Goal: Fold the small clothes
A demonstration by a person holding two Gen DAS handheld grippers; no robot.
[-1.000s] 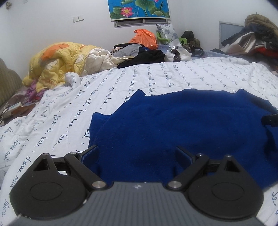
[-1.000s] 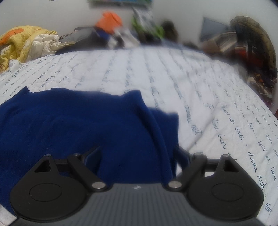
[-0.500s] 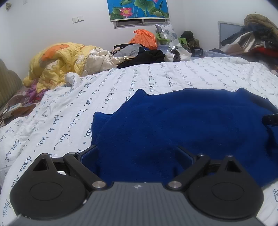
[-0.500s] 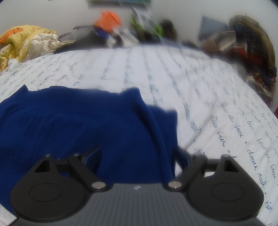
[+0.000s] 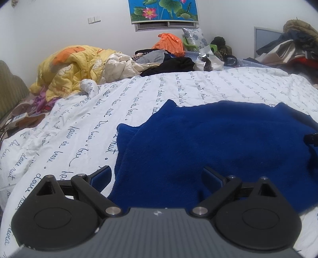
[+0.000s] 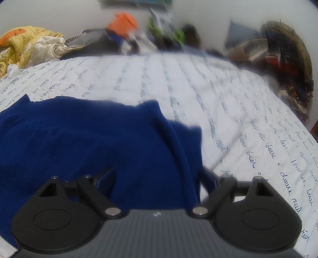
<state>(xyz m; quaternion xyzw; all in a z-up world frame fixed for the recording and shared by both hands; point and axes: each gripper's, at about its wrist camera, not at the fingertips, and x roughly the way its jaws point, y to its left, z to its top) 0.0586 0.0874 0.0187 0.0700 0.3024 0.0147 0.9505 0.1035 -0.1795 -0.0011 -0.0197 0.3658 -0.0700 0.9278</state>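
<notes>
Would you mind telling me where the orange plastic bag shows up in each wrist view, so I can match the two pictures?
Left wrist view: the orange plastic bag sits top centre, behind the bed, under the lotus picture.
Right wrist view: the orange plastic bag is top, left of centre, blurred.
Shared landmark: the yellow quilt, heaped far left in both.

Blue garment [image 6: 83, 142] spread on white script-print bedcover [image 6: 228, 111], R edge ridged. R gripper [image 6: 157, 178] jaws wide apart, straddling garment's near R edge. Background clutter blurred; yellow quilt [image 6: 21, 43] far L.
</notes>
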